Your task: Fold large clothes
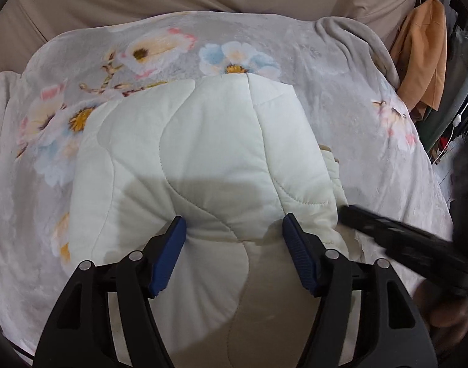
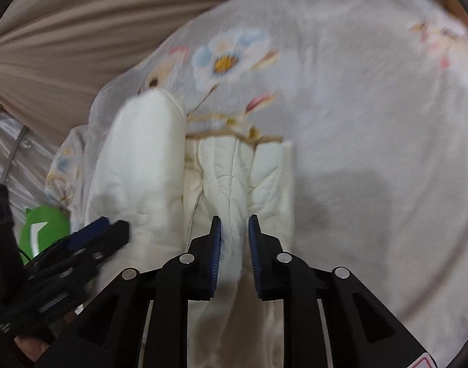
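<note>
The white padded jacket (image 1: pixel 203 153) lies mid-bed, soft, puffy and light, likely springy. The left gripper (image 1: pixel 234 230) spreads wide over a thick fold; the right gripper (image 2: pixel 235 230) pinches a narrow ridge, best held at seams.

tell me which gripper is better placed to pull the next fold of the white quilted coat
Right, probably. The right gripper has a ridge of the white quilted coat between its narrow jaws; the left gripper stands wide over its folded bulk.
</note>
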`<state>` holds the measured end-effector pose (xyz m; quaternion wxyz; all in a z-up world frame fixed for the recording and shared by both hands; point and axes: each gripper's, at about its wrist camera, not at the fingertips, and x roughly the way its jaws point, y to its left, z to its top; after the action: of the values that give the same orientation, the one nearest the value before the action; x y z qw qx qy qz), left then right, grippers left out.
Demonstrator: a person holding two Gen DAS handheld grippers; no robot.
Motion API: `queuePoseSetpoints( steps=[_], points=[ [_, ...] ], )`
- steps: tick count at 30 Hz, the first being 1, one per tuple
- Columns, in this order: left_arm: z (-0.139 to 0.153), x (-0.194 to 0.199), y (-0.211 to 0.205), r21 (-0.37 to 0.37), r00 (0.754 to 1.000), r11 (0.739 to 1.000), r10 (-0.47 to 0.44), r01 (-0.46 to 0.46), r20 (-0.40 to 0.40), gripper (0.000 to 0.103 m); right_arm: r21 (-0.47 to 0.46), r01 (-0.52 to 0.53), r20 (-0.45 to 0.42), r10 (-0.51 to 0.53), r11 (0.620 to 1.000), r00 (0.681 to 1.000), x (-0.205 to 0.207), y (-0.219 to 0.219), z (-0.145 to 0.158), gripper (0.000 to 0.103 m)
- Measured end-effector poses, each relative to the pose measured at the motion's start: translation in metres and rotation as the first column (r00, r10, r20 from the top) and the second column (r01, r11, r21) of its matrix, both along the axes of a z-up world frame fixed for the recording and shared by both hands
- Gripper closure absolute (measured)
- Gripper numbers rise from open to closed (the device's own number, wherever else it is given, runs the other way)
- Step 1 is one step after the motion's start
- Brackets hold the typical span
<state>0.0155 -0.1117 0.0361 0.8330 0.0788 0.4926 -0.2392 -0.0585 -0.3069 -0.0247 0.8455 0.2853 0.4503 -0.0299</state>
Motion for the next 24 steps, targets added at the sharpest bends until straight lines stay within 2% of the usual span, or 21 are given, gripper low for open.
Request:
queuePoseSetpoints(
  steps=[2, 5, 8, 11, 12, 14, 15, 18, 19, 20, 21, 22, 24],
  points=[
    [-0.002, 0.0, 0.0, 0.001, 1.0, 1.0, 0.002, -0.002, -0.006, 0.039, -0.051, 0.024, 0.028, -0.023, 0.998, 0.999, -0.023, 0.003, 0.023, 0.081],
    [0.001, 0.001, 0.004, -0.02, 1.0, 1.0, 0.003, -0.004, -0.023, 0.039, 0.003, -0.049, 0.062, 0.049, 0.999, 0.997, -0.045, 0.021, 0.041, 0.08],
    [0.02, 0.001, 0.021, -0.107, 0.998, 0.993, 0.036, -0.041, -0.054, 0.039, 0.056, -0.1, 0.065, 0.096, 0.993, 0.993, -0.048, 0.044, 0.042, 0.06],
    [0.042, -0.001, 0.041, -0.149, 0.996, 0.985, 0.085, -0.087, -0.024, 0.038, 0.046, -0.108, 0.062, 0.105, 0.993, 0.993, -0.034, 0.057, 0.037, 0.052],
    [0.047, -0.001, 0.047, -0.15, 0.995, 0.984, 0.097, -0.098, -0.014, 0.038, 0.067, -0.123, 0.046, 0.12, 0.99, 0.992, -0.021, 0.06, 0.027, 0.06],
    [0.053, 0.001, 0.058, -0.14, 0.993, 0.983, 0.121, -0.121, -0.008, 0.038, 0.122, -0.142, 0.003, 0.143, 0.982, 0.99, -0.008, 0.059, 0.006, 0.091],
    [0.056, 0.002, 0.063, -0.137, 0.991, 0.982, 0.133, -0.133, -0.008, 0.039, 0.123, -0.135, 0.018, 0.134, 0.983, 0.991, -0.011, 0.06, 0.008, 0.094],
    [0.068, -0.001, 0.078, -0.153, 0.99, 0.978, 0.144, -0.143, -0.002, 0.039, 0.113, -0.133, 0.191, 0.109, 0.985, 0.975, -0.051, 0.061, 0.055, 0.097],
    [0.069, -0.004, 0.078, -0.142, 0.99, 0.98, 0.139, -0.137, 0.007, 0.039, 0.082, -0.114, 0.204, 0.095, 0.99, 0.974, -0.063, 0.06, 0.062, 0.097],
    [0.066, -0.006, 0.075, -0.124, 0.991, 0.984, 0.132, -0.13, 0.009, 0.039, 0.043, -0.084, 0.177, 0.076, 0.996, 0.981, -0.07, 0.058, 0.054, 0.097],
    [0.057, -0.007, 0.069, -0.103, 0.993, 0.988, 0.117, -0.117, -0.003, 0.039, 0.003, -0.065, 0.09, 0.064, 0.998, 0.994, -0.069, 0.055, 0.031, 0.098],
    [0.046, -0.007, 0.064, -0.086, 0.994, 0.991, 0.104, -0.105, -0.024, 0.039, -0.024, -0.064, -0.047, 0.063, 0.998, 0.997, -0.063, 0.054, -0.01, 0.097],
    [0.017, -0.009, 0.048, -0.037, 0.995, 0.996, 0.075, -0.077, -0.064, 0.039, -0.059, -0.061, -0.128, 0.053, 0.996, 0.99, -0.059, 0.058, -0.046, 0.096]
  ],
)
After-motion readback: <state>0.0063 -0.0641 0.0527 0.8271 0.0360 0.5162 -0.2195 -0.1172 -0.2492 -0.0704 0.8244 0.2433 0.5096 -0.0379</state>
